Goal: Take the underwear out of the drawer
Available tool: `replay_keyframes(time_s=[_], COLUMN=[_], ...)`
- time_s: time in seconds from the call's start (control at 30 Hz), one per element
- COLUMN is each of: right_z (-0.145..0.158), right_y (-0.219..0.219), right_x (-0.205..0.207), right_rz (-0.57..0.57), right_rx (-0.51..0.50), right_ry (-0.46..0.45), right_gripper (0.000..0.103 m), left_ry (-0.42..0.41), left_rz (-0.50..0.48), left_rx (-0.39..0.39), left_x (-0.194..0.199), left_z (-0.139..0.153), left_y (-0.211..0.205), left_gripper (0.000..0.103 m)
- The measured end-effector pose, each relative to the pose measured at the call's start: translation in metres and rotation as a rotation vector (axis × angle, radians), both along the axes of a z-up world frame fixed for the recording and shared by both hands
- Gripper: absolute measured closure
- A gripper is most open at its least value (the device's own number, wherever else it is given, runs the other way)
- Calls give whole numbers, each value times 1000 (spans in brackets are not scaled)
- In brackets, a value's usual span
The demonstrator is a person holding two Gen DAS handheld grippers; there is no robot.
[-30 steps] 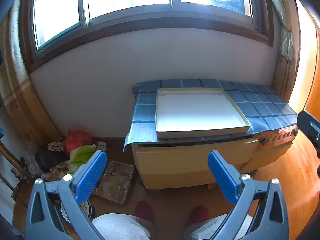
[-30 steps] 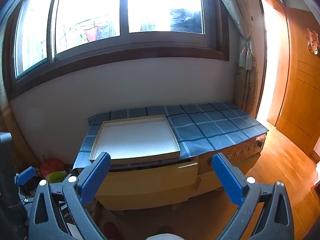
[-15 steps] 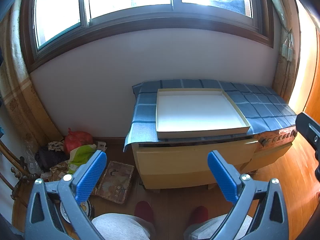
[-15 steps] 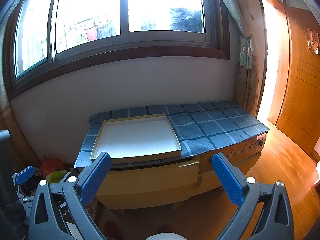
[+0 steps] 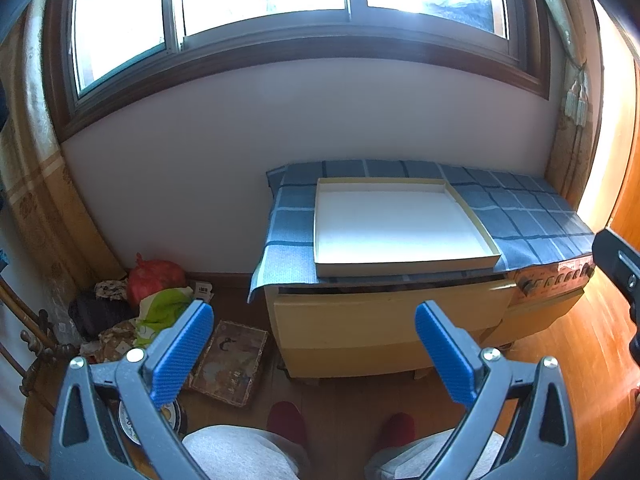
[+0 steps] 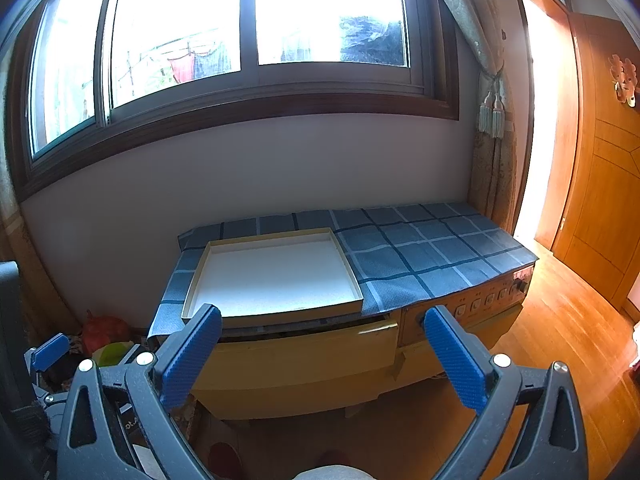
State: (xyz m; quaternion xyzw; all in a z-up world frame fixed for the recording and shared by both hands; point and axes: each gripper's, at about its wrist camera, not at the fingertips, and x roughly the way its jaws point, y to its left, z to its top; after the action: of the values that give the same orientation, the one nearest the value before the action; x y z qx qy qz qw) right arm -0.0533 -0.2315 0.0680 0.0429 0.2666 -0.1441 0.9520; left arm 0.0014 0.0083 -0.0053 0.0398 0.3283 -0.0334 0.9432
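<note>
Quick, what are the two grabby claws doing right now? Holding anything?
Left gripper: open, holding nothing.
Right gripper: open, holding nothing.

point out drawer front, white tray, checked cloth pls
drawer front [image 5: 384, 320], left wrist view, middle of its yellow face.
white tray [image 6: 276, 276], right wrist view, bare white floor.
checked cloth [image 6: 420, 248], right wrist view, uncovered part right of the tray.

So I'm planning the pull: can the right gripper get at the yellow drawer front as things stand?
Probably yes. The right gripper is open and holds nothing, and nothing stands between it and the drawer, which sits slightly ajar under the tray. It still has a gap to close.
</note>
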Motion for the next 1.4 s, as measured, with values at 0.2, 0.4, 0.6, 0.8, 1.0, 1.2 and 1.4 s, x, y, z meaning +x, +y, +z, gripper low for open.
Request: replay_keyframes(time_s=[0.2, 0.4, 0.6, 0.8, 1.0, 1.2, 1.4], right_z=[0, 0, 0, 0, 0, 0, 1], right_y=[0, 0, -1, 0, -1, -1, 0], right_x=[-1, -1, -1, -1, -1, -1, 0], right_rz=[0, 2, 1, 0, 1, 4, 7], right_rx=[2, 3, 3, 2, 4, 1, 0], right_ry=[0, 0, 0, 0, -1, -7, -5], right_gripper=[1, 1, 1, 1, 1, 1, 1], left_ry=[1, 0, 1, 0, -3, -4, -4], left_rz=[4, 5, 4, 5, 6, 8, 8], left_rx=[-5, -6, -5, -5, -5, -5, -4], left_x=[1, 0, 0, 0, 0, 0, 0], left_z=[-1, -1, -2, -2, -3, -4, -4], left_y=[3, 3, 3, 4, 5, 5, 6], left_gripper=[1, 1, 1, 1, 1, 1, 1])
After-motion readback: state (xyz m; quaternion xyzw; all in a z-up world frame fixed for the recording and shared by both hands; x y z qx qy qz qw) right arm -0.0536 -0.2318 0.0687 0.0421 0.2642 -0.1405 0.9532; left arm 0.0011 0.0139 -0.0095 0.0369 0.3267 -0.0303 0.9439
